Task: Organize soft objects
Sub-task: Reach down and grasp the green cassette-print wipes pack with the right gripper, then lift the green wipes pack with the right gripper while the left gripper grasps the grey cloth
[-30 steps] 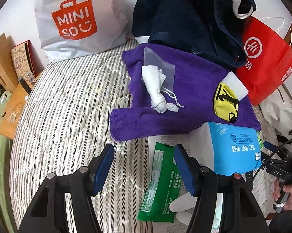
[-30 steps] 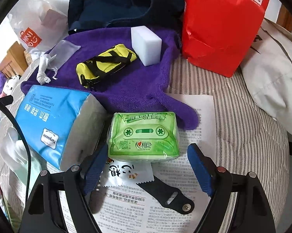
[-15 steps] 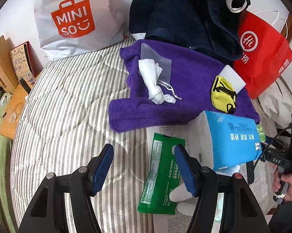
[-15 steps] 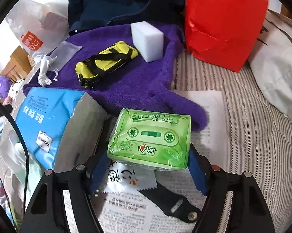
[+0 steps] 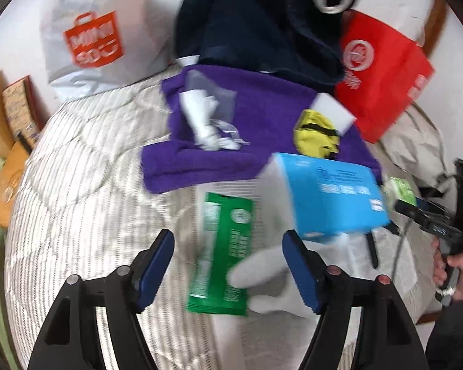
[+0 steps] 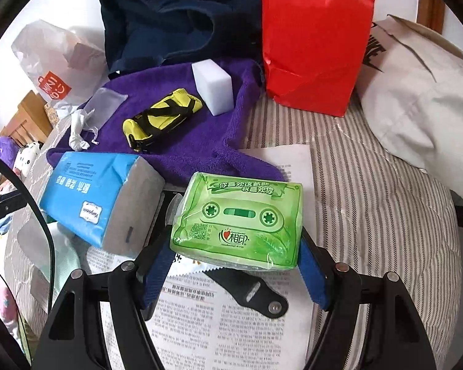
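**Green tissue pack gripped, lifted off the newspaper**

Green plastic wraps the tissue pack, printed with a cassette, which sits pinched between the 2 blue pads of the right gripper, raised above the newspaper. Beside it lies a blue tissue pack, its far end against the purple towel (yellow pouch and white sponge block on top). The left gripper has its jaws opening, pinching nothing, over a dark green packet on the striped bedspread.
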Available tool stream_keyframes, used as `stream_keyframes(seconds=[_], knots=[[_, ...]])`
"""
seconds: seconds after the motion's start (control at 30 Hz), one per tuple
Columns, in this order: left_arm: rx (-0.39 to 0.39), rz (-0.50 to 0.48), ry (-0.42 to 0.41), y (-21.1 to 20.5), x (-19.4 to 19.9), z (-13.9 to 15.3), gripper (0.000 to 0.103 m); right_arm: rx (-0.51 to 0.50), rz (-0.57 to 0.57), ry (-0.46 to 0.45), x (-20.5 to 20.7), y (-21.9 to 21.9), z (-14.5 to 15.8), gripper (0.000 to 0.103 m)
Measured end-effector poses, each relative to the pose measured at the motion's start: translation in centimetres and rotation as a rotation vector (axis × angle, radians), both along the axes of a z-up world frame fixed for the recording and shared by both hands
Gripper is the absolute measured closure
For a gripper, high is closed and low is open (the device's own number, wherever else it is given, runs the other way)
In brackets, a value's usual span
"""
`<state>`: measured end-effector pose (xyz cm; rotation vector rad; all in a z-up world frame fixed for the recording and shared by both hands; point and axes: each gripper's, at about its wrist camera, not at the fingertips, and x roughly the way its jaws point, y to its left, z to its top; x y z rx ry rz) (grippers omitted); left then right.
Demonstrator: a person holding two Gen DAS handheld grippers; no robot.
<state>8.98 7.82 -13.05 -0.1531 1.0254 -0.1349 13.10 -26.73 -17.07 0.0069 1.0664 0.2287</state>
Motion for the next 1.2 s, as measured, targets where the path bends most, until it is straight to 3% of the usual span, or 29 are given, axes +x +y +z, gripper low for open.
stream_keyframes(seconds=[0.13,0.4,0.63,0.67,0.73,0.83,0.93,1.2], knots=[[-0.019,-0.093,-0.037,-2.2,-0.7,0.6,0.022,-0.004,0.002,-0.001,-0.7,-0.1,0.3,0.029],[-0.006,-0.183,0.023,-5.9,-0.2,-1.9,0.022,-0.003,-0.015,0.010,-2.1,-1.4,0.4,0.029],[0.070,-0.276,0.030,-9.2,-1.5,-3.9,0.023,0.003,-0.031,0.016,-2.7,-2.2,0.3,0.029],[0.093,-0.280,0.034,-9.7,-1.6,-4.3,0.025,0.002,-0.030,0.017,-2.8,-2.2,0.3,0.029],[0.113,-0.277,0.036,-10.1,-1.7,-4.7,0.050,0.001,-0.026,0.017,-2.9,-2.2,0.3,0.029],[0.074,-0.274,0.047,-9.9,-1.6,-4.9,0.072,0.002,-0.022,0.015,-3.1,-2.1,0.3,0.029],[0.062,-0.272,0.043,-9.6,-1.8,-4.7,0.082,0.004,-0.021,0.015,-3.2,-2.0,0.2,0.029],[0.009,-0.215,-0.011,-7.4,-2.4,-2.3,0.084,0.012,-0.004,0.008,-3.6,-1.5,0.6,0.029]])
